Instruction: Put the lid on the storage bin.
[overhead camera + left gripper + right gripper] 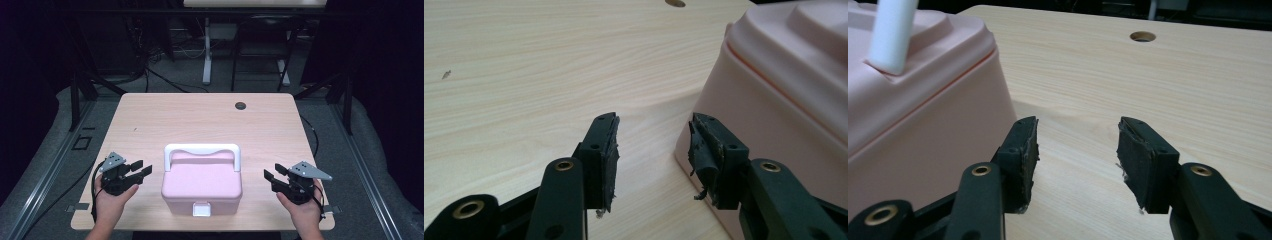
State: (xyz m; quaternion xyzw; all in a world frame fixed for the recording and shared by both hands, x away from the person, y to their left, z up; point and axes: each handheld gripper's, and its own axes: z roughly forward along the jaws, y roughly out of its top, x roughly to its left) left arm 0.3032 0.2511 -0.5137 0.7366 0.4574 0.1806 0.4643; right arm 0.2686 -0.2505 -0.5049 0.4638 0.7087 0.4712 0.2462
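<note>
While my left hand-held gripper [141, 170] hangs just off the left side of the pink box [202, 186], its jaws are spread wide with nothing between them; in the left gripper view one pad [705, 150] sits right beside the box's lower corner, and I cannot tell whether it touches. My right hand-held gripper [272, 175] is spread too, empty, near the box's right wall but apart from it.

Judging by that, the work on the box has hardly begun: it stands shut near my edge of the table [150, 120], lid down, white latch [201, 209] facing me and apparently closed, white handle [202, 150] lying back over the lid. Gripping, opening or lifting all seem left to do.

By count: one box, one handle, one latch, two hand-held grippers, one table with one round hole [240, 105] near its far edge.
</note>
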